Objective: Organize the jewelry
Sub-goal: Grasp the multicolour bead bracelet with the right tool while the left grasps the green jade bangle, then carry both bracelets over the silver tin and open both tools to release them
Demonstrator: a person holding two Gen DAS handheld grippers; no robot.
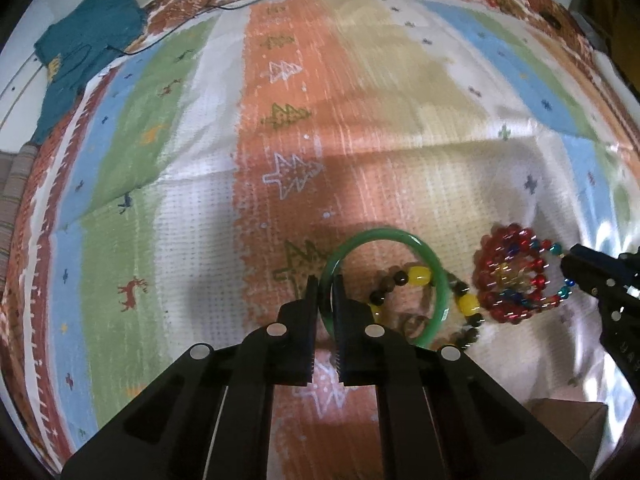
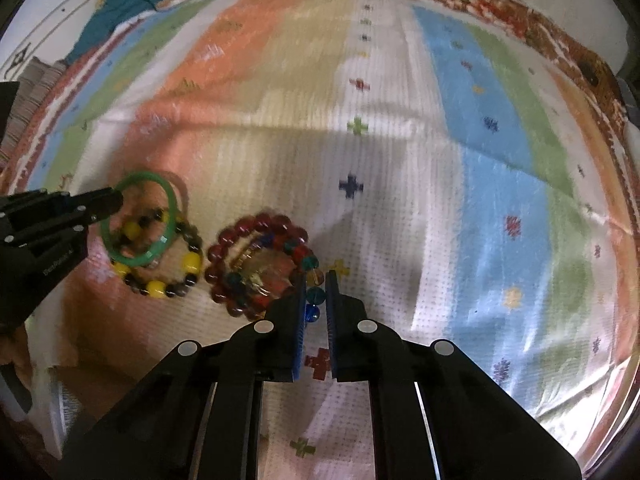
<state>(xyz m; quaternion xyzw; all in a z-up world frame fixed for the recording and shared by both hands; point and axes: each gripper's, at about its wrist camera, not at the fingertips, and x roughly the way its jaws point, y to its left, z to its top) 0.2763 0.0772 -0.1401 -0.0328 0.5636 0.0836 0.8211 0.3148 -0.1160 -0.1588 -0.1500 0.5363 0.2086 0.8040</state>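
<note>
A green bangle (image 1: 380, 234) lies on the striped mat, overlapping a bracelet of yellow and dark beads (image 1: 420, 276). My left gripper (image 1: 325, 290) is shut on the bangle's left rim, which runs between its fingers. To the right lies a red bead bracelet (image 1: 512, 276) with a multicoloured bead bracelet (image 1: 554, 247) on it. In the right wrist view my right gripper (image 2: 316, 286) is shut on the multicoloured bracelet's teal and blue beads (image 2: 314, 295), at the right edge of the red bracelet (image 2: 256, 224). The left gripper (image 2: 116, 200) holds the green bangle (image 2: 140, 258) there.
The jewelry lies on a colourful striped mat (image 1: 280, 140) with tree and deer patterns. A teal garment (image 1: 88, 40) and thin cables (image 1: 240, 2) lie at the far left. A brown box corner (image 1: 560, 420) shows at the near right, a striped cushion (image 1: 12, 184) at the left edge.
</note>
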